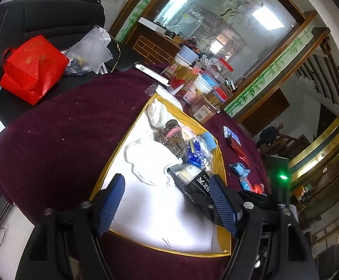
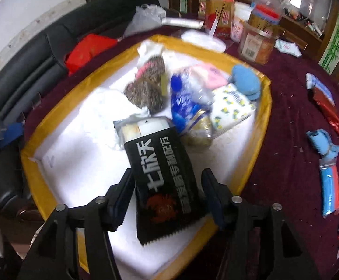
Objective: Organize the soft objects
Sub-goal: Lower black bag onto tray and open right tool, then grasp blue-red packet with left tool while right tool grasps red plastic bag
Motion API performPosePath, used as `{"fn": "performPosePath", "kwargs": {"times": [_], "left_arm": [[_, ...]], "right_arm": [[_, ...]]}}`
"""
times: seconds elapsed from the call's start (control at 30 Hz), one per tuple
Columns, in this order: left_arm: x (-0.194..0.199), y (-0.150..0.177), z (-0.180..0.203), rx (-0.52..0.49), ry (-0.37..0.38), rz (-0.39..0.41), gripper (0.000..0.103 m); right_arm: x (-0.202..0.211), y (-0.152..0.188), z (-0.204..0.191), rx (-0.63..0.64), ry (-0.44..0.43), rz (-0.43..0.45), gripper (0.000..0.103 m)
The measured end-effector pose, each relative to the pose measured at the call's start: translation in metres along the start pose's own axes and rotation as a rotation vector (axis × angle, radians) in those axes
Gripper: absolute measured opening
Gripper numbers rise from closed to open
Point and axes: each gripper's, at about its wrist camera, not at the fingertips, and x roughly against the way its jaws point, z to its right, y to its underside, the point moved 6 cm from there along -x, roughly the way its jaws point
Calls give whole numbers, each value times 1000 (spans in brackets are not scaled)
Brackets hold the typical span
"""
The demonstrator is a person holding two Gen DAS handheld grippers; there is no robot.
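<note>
A yellow-rimmed tray [image 2: 261, 126] with a white floor sits on the maroon tablecloth; it also shows in the left wrist view [image 1: 115, 154]. In it lie white cloths [image 1: 150, 156], a brown knitted piece [image 2: 146, 91], a blue packet [image 2: 181, 105], a lemon-print tissue pack [image 2: 232, 102], a blue sponge [image 2: 246, 81] and a black packet [image 2: 164, 179]. My right gripper [image 2: 167, 198] is open, its fingers on either side of the black packet, apart from it. My left gripper [image 1: 167, 205] is open and empty over the tray's near end.
On the cloth right of the tray lie a blue soft toy [image 2: 323, 144], a blue-red packet [image 2: 330, 191] and red packets [image 2: 328, 109]. Jars and boxes [image 2: 255, 39] stand behind the tray. A black sofa [image 1: 41, 16] with a red bag [image 1: 33, 70] lies left.
</note>
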Motion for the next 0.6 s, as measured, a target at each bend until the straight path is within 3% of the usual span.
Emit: {"fn": "performPosePath", "kwargs": {"times": [0.27, 0.43, 0.6], "left_arm": [[-3, 7, 17, -33, 20, -12, 80], [-6, 18, 45, -84, 119, -30, 90], [-17, 41, 98, -229, 211, -80, 90]], "right_arm": [[58, 32, 38, -47, 37, 162, 71], [83, 77, 99, -150, 126, 184, 71], [107, 123, 171, -297, 217, 181, 71]]}}
